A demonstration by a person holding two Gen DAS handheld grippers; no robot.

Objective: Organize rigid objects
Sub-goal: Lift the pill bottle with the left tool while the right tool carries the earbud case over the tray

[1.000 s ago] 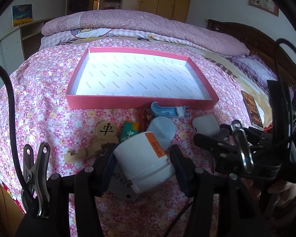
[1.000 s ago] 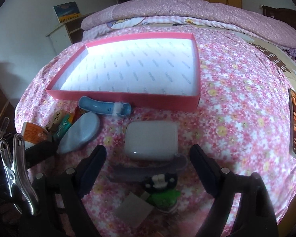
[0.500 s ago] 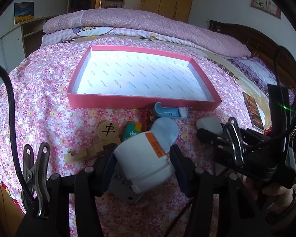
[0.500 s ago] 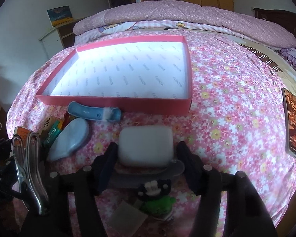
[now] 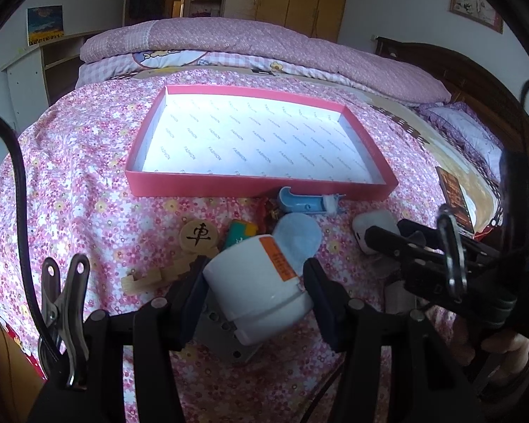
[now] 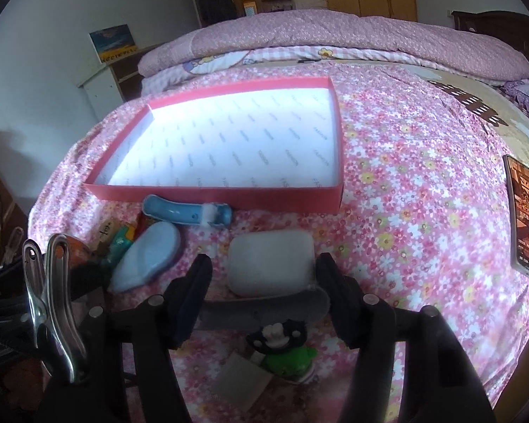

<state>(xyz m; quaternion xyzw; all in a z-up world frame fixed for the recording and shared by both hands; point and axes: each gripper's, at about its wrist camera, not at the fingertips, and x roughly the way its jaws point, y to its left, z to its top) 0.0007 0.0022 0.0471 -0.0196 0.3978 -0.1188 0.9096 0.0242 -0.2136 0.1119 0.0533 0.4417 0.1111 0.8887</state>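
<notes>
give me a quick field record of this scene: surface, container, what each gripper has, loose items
surface: floral pink bedspread
container: pink tray, nothing in it
left gripper: jaws clamped on white cup with orange label
right gripper: jaws have just been closing, grey skateboard deck between them
loose items: white case, blue handle tool, light blue oval pad, wooden chess disc, green toy

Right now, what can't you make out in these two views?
- Grey plate, left view: mostly under the white jar.
- Card, right view: blurred.
- Orange label text, left view: too small.
- Phone, right view: screen text unreadable.
</notes>
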